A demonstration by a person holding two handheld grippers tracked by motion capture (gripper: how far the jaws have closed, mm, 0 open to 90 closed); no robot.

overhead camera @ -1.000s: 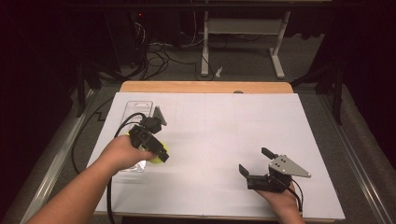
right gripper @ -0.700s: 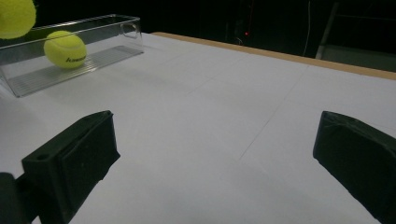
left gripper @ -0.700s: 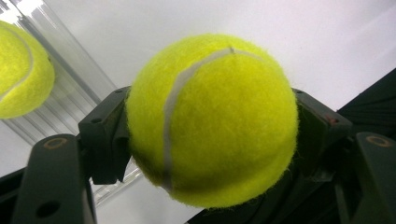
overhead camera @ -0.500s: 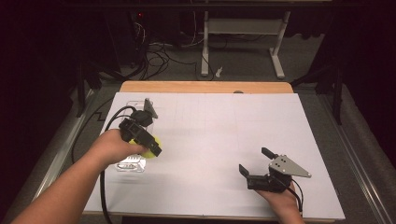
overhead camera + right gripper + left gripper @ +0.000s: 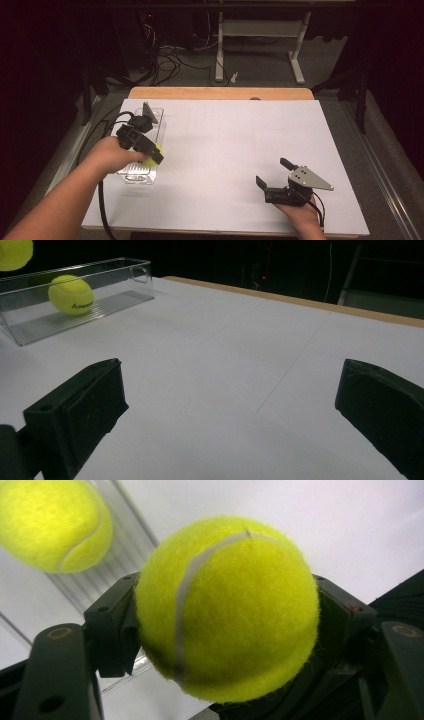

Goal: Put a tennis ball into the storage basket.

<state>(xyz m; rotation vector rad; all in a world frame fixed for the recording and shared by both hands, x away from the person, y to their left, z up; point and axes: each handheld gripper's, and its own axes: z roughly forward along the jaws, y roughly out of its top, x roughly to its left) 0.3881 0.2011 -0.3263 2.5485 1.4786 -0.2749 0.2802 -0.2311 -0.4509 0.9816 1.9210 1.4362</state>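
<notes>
My left gripper (image 5: 154,154) is shut on a yellow tennis ball (image 5: 227,610), holding it just above the right wall of a clear plastic tray (image 5: 136,176) at the table's left. The ball's felt bulges between the two black jaws. A second tennis ball (image 5: 70,294) lies inside the tray; it is also at the upper left of the left gripper view (image 5: 52,522). My right gripper (image 5: 272,171) rests low at the front right of the table, open, with nothing but bare white table between its jaws (image 5: 230,410).
A white sheet (image 5: 230,145) covers the table, with a wooden edge (image 5: 220,93) at the back. A black cable (image 5: 102,200) trails from the left gripper over the front left. Beyond the table are a dark floor, cables and a white desk frame (image 5: 260,35).
The left hand has carried the tennis ball leftward, away from the front edge and slightly up, from beside the tray to over its right wall. The right gripper has kept still.
</notes>
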